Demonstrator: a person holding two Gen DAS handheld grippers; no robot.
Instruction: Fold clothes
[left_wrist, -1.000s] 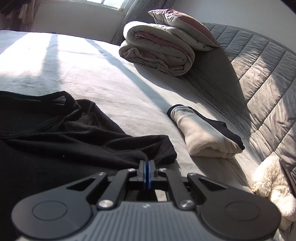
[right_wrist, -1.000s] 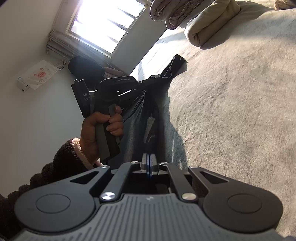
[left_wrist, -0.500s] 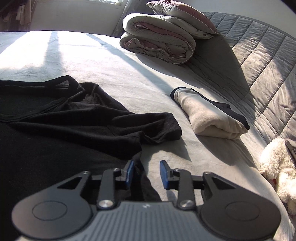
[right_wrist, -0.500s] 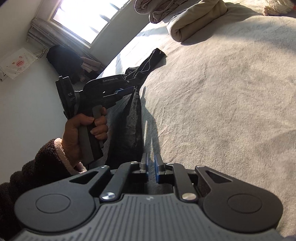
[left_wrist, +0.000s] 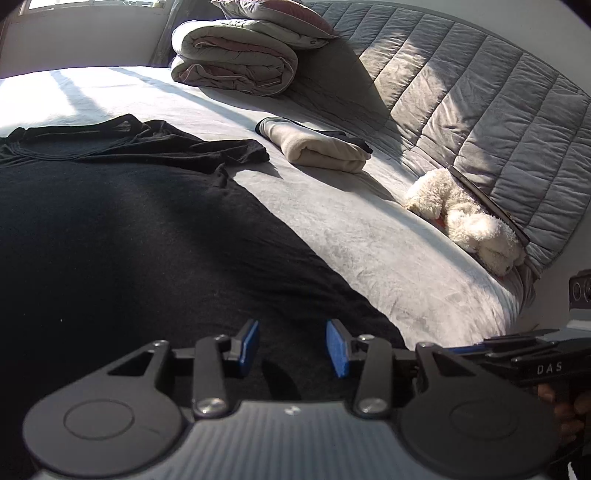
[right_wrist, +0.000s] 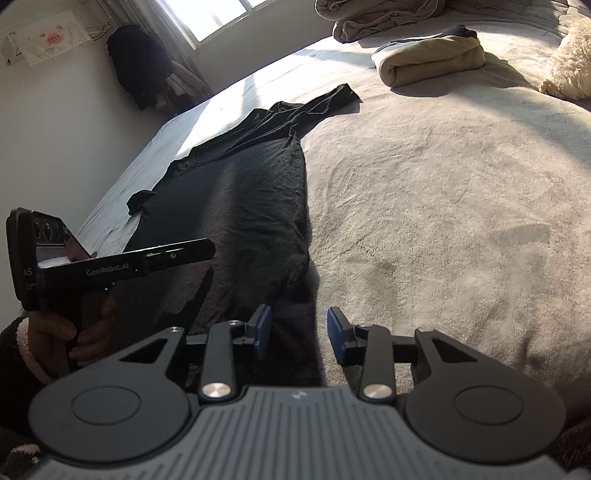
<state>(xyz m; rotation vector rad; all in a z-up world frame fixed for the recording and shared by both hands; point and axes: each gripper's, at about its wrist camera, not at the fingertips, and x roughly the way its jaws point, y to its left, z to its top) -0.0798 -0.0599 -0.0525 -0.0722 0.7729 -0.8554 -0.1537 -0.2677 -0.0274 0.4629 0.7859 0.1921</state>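
A bed (left_wrist: 369, 236) covered in a pale plush sheet is seen, backed at the far right by a grey quilted headboard (left_wrist: 480, 110). A black garment (left_wrist: 129, 240) is spread flat over the near left, its sleeve bunched toward the far side. A folded cream garment (left_wrist: 317, 149) with a dark edge is lain just beyond it, apart. A rolled duvet (left_wrist: 236, 59) topped by a pillow (left_wrist: 273, 14) is placed at the far end. A white plush toy (left_wrist: 465, 221) is rested against the headboard.
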